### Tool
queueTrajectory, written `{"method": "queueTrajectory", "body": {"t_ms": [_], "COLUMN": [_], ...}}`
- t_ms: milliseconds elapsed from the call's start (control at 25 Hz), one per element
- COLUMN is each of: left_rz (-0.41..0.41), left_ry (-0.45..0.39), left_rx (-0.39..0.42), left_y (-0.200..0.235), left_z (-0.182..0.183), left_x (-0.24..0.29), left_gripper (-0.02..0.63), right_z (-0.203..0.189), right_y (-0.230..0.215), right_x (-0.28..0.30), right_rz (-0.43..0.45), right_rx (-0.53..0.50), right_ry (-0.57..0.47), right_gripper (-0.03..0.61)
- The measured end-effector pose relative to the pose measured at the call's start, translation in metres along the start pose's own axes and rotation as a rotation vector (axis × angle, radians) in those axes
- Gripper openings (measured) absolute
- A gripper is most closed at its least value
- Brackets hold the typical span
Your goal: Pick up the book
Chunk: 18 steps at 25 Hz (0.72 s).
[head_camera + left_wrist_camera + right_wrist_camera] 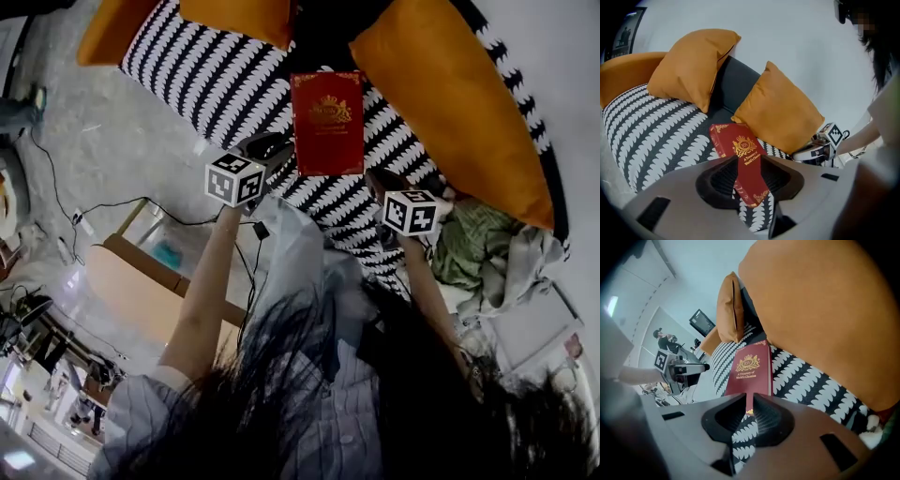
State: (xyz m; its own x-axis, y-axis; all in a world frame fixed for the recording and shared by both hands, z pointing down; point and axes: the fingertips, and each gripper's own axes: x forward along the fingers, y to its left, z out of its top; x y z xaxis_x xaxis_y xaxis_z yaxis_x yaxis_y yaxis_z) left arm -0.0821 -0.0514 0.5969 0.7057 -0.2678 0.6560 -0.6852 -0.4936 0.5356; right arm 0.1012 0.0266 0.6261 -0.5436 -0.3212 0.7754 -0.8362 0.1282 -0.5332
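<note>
Book (326,122), a slim red hardback with a gilt crest, gilt corner ornaments and a gold title line, lies flat and face up on the sofa seat (206,75). Its far end reaches toward the dark backrest and its near end points at the person. It rests squarely on the soft seat, so its stiff boards probably leave little gap underneath, and a grip would likely have to come at an edge. The seat cover is woven cloth in a black-and-white leaf pattern. A plump orange cushion (459,103) leans just right of the book, and a second orange cushion (234,14) sits farther off to the left, both matte and rounded. The left tongs (750,178) hang above the near left side of the book. Their ribbed black pads stand partly apart, and the cover shows in the gap, though nothing is pressed. The right tongs (749,411) come in from the near right with the pads almost together and nothing between them. They point at the book's near corner, perhaps to steady or nudge it.
</note>
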Motion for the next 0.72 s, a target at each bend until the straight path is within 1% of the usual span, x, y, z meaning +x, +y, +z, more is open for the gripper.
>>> {"method": "queueTrajectory", "body": {"t_ms": [200,240,320,360,480,600,720], "left_rz": [-0.022,-0.023,-0.023,-0.025,-0.036,-0.067,-0.086], "left_ry": [0.052,0.066,0.087,0.09,0.086,0.091,0.097], "left_rx": [0.03,0.038,0.037,0.027,-0.035,-0.121,-0.193], "left_y": [0.023,0.027,0.034,0.038,0.047,0.054,0.064], "left_z": [-0.004,-0.005,-0.005,-0.005,-0.004,-0.01,-0.023], "left_x": [0.023,0.027,0.036,0.04,0.053,0.064,0.081], "left_gripper": [0.147,0.152,0.165,0.173,0.201,0.257,0.296], "right_z": [-0.001,-0.002,-0.002,-0.003,-0.005,-0.016,-0.033], "right_y": [-0.011,-0.011,-0.012,-0.014,-0.021,-0.027,-0.032], "right_x": [0.027,0.031,0.039,0.042,0.053,0.062,0.077], "right_rz": [0.009,0.016,0.037,0.045,0.057,0.056,0.081], "right_rx": [0.029,0.028,0.034,0.046,0.1,0.141,0.176], "right_ry": [0.013,0.018,0.028,0.029,0.023,0.043,0.069], "right_gripper": [0.041,0.056,0.125,0.137,0.171,0.233,0.256]}}
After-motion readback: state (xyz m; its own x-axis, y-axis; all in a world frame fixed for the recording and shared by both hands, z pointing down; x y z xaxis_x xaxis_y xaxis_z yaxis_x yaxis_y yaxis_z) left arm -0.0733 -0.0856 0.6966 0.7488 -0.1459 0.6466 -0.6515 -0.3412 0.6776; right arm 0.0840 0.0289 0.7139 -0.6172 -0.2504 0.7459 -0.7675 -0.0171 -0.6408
